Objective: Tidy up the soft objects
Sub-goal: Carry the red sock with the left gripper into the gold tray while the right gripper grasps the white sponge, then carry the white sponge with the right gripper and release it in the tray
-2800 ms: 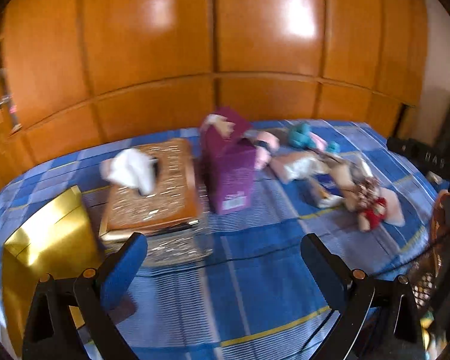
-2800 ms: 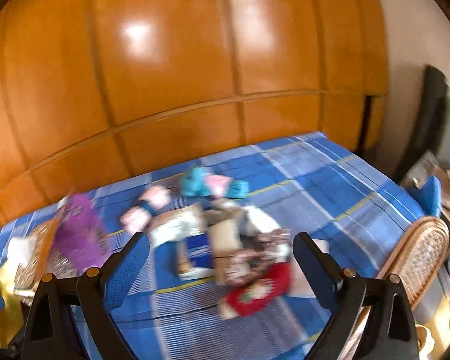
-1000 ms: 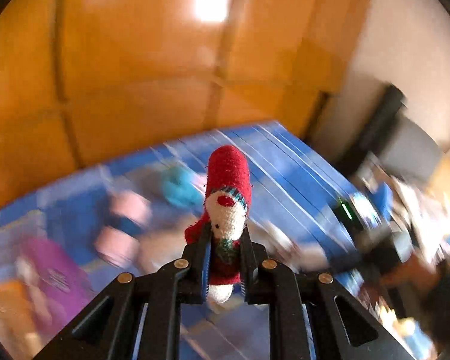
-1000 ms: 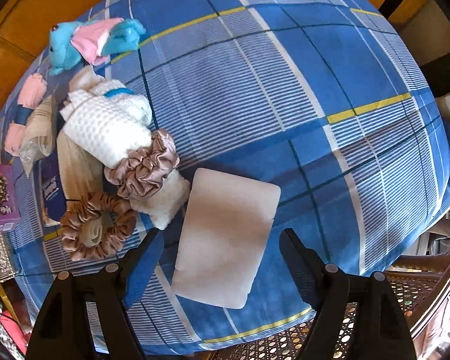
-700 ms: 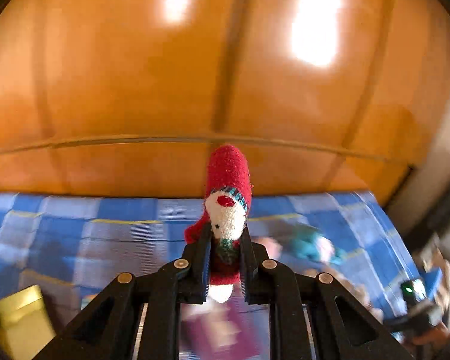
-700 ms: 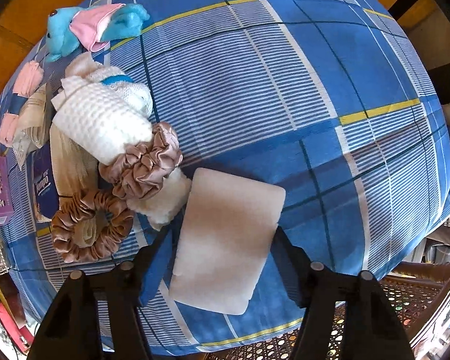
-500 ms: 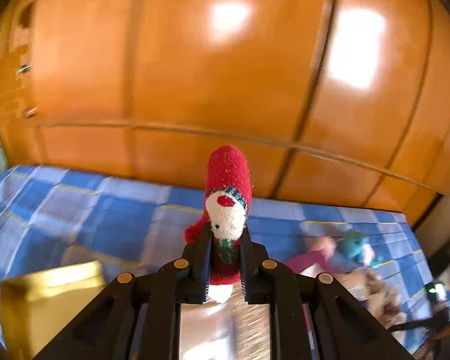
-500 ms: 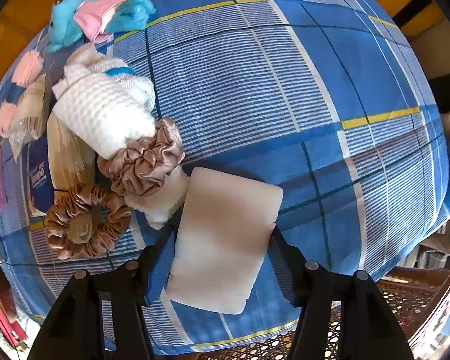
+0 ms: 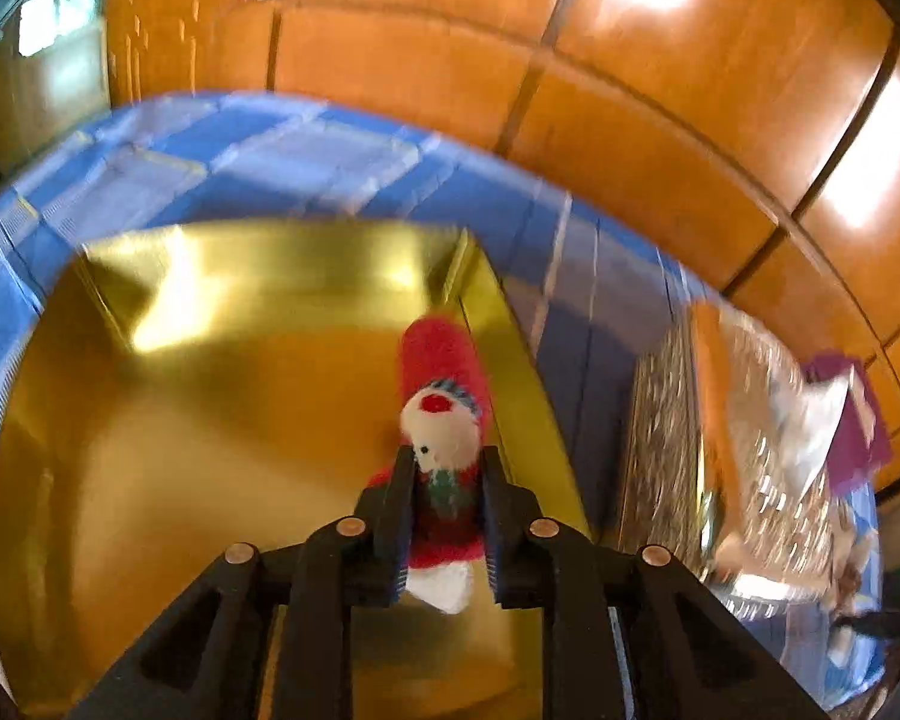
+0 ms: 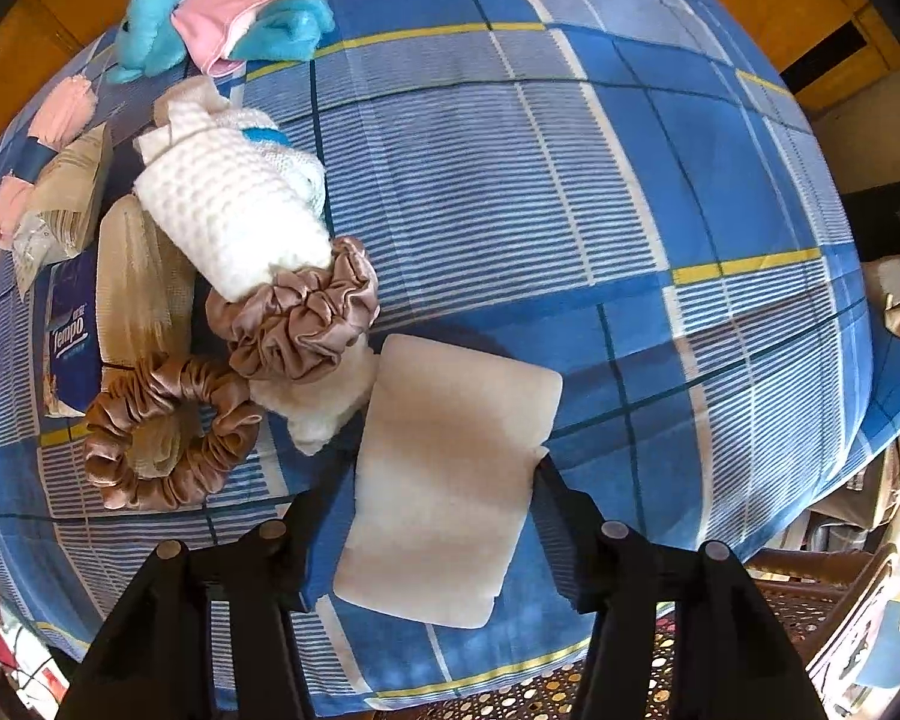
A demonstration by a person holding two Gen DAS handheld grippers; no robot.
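The left gripper [image 9: 445, 501] clamps one red knitted Santa doll [image 9: 444, 420] between its pads, held over the open gold box [image 9: 150, 420], whose inside looks bare in this blurred view; beside the box stand one ornate tissue box [image 9: 750, 438] and one purple box [image 9: 852, 426]; the right gripper [image 10: 432, 516] points down with its jaws half wide, having just been closing, either side of one white foam pad [image 10: 450, 480] lying on the blue checked bedspread [image 10: 570, 180]; whether the pads press it cannot be told; near it lie two satin scrunchies, one beige [image 10: 300, 318] and one brown [image 10: 168, 432], one white waffle towel [image 10: 234, 216], one turquoise plush toy [image 10: 210, 18] and one Tempo tissue pack [image 10: 69, 336]
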